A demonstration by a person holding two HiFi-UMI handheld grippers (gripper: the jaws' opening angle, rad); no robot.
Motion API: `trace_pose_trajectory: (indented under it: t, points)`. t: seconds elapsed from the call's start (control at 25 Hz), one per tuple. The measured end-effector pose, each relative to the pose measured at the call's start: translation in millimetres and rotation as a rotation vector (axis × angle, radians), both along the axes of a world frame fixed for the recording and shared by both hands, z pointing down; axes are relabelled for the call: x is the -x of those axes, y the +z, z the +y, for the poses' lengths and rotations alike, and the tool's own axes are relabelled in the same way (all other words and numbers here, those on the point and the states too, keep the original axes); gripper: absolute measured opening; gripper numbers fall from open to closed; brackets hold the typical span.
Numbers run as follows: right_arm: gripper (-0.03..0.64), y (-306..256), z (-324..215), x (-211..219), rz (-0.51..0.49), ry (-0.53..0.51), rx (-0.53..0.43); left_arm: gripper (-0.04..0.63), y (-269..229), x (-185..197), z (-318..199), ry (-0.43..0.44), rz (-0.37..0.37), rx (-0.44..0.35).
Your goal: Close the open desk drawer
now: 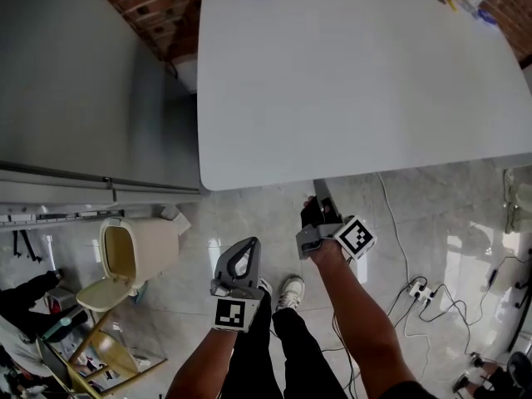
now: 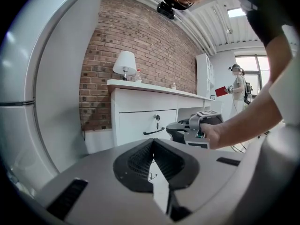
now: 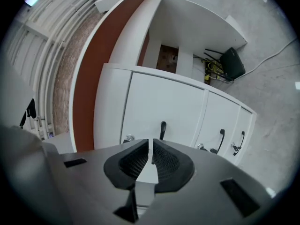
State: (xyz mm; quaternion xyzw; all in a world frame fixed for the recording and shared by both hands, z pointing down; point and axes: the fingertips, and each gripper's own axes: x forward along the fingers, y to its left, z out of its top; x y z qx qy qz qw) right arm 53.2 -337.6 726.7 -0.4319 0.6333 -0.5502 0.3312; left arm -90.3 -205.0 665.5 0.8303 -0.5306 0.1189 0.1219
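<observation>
From above, the white desk top hides its drawers. My right gripper reaches under the desk's front edge; my left gripper hangs lower and further back over the floor. In the right gripper view, the right gripper is shut with nothing between its pads. Its tips sit just short of the black handle on the top drawer, whose front looks flush with the two below. The left gripper is shut and empty, facing the keyed top drawer and the right gripper from the side.
A tall grey cabinet stands left of the desk, and a beige bin with its lid up sits on the floor beside it. A power strip with cables lies at the right. A lamp stands on the desk. A person stands far off.
</observation>
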Motion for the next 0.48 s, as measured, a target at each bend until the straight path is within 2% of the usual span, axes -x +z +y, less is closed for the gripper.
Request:
trace_pose_trajectory:
  t: [0.16, 0.24, 0.36, 0.48]
  points:
    - [0.041, -7, 28, -1, 0.055, -0.038, -0.009, 0.006, -9, -2, 2, -0.01, -0.003, -0.012]
    - [0.038, -15, 49, 0, 0.135, -0.089, -0.009, 0.007, -19, -4, 3, -0.012, -0.007, -0.028]
    - [0.037, -47, 81, 7, 0.282, -0.192, -0.069, 0.007, -44, -5, 8, -0.023, -0.002, -0.035]
    - [0.035, -84, 106, 6, 0.344, -0.233, -0.102, 0.006, -78, -4, 16, -0.051, 0.016, -0.044]
